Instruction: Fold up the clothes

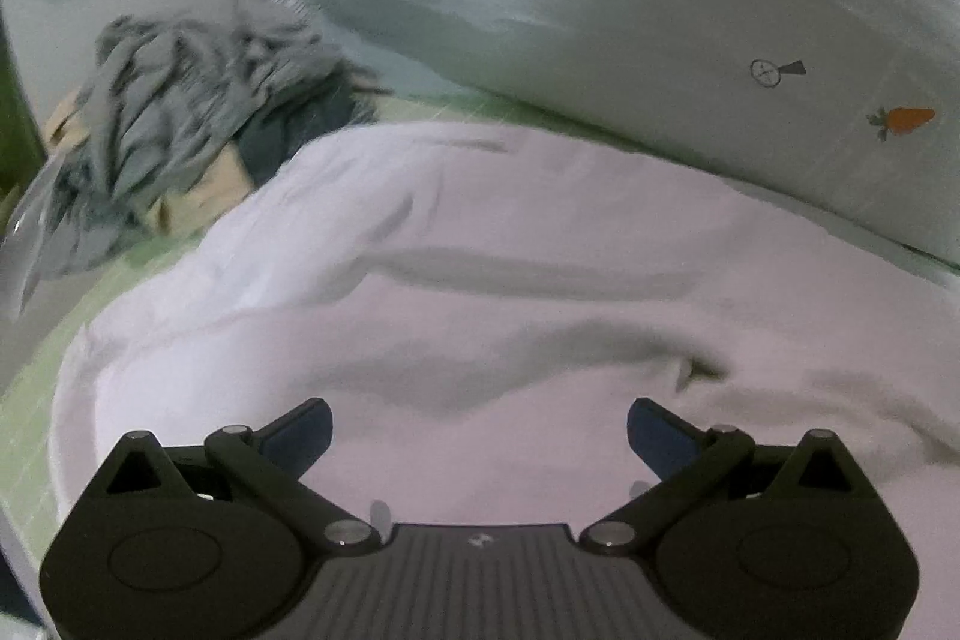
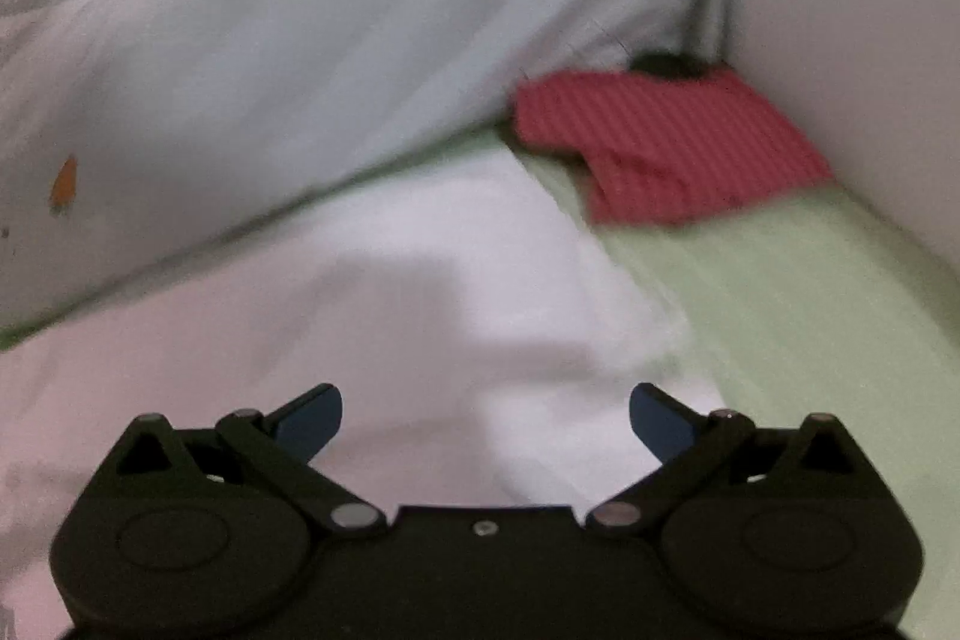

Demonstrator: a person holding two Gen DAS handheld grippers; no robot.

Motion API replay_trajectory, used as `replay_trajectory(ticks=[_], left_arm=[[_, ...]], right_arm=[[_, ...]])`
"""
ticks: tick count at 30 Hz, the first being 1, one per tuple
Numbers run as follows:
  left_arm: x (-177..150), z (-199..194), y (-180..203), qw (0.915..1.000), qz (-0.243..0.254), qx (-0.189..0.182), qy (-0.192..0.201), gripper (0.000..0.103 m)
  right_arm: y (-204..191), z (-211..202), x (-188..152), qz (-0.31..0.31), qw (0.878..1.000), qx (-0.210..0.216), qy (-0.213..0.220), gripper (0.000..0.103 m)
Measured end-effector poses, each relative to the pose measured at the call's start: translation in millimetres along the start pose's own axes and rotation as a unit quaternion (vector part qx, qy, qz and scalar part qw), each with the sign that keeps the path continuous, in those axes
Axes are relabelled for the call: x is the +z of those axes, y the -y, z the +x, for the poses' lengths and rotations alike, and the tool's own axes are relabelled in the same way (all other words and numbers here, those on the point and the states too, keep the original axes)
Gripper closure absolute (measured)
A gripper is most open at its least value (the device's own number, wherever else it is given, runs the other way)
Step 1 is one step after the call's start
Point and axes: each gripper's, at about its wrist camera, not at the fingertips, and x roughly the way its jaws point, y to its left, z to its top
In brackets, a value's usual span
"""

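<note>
A white garment [image 1: 480,280] lies spread and wrinkled on a light green sheet [image 1: 36,400]. My left gripper [image 1: 479,430] is open and empty, hovering just above the garment's near part. In the right wrist view the same white garment [image 2: 420,292] ends in a corner on the green sheet [image 2: 810,310]. My right gripper [image 2: 486,415] is open and empty above that right part of the garment.
A pale quilt with carrot prints [image 1: 660,10] rises behind the garment and also shows in the right wrist view [image 2: 300,40]. A heap of grey, dark and beige clothes [image 1: 180,118] lies at far left. A folded red striped cloth [image 2: 660,142] lies by a white wall [image 2: 852,40].
</note>
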Motion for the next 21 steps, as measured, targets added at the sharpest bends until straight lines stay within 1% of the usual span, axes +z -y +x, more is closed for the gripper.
replay_trajectory(ticks=[3, 5, 8, 10, 13, 15, 16, 18, 19, 20, 21], left_arm=[[-18, -10, -8, 0.9999, -0.003, -0.004, -0.016, 0.0], [-26, -14, -11, 0.9996, 0.004, -0.006, -0.026, 0.0], [-32, -24, -12, 0.9994, 0.019, -0.017, -0.023, 0.0], [-37, -31, -8, 0.9992, 0.031, -0.019, -0.018, 0.0], [-44, -42, -1, 0.9988, 0.044, -0.019, -0.012, 0.0], [-49, -49, 5, 0.9986, 0.049, -0.016, -0.011, 0.0], [-51, -53, 5, 0.9986, 0.049, -0.013, -0.011, 0.0], [-57, -59, 6, 0.9989, 0.045, -0.007, -0.012, 0.0], [-60, -62, 6, 0.9991, 0.042, -0.003, -0.012, 0.0], [-62, -64, 7, 0.9992, 0.038, 0.0, -0.012, 0.0], [-65, -66, 8, 0.9993, 0.034, 0.003, -0.013, 0.0]], right_arm=[[10, -12, -32, 0.001, 0.999, -0.034, -0.024, 0.0], [22, -11, -41, 0.003, 0.998, -0.055, -0.033, 0.0], [45, -8, -44, 0.01, 0.996, -0.079, -0.04, 0.0], [59, -2, -40, 0.016, 0.995, -0.085, -0.042, 0.0], [77, 15, -31, 0.032, 0.995, -0.074, -0.053, 0.001], [86, 26, -26, 0.039, 0.995, -0.064, -0.064, 0.014], [88, 31, -24, 0.039, 0.995, -0.061, -0.072, 0.027], [88, 37, -20, 0.025, 0.995, -0.054, -0.077, 0.037], [87, 36, -19, 0.014, 0.996, -0.05, -0.077, 0.046], [87, 36, -17, -0.001, 0.996, -0.049, -0.076, 0.069], [87, 37, -15, -0.017, 0.996, -0.049, -0.076, 0.078]])
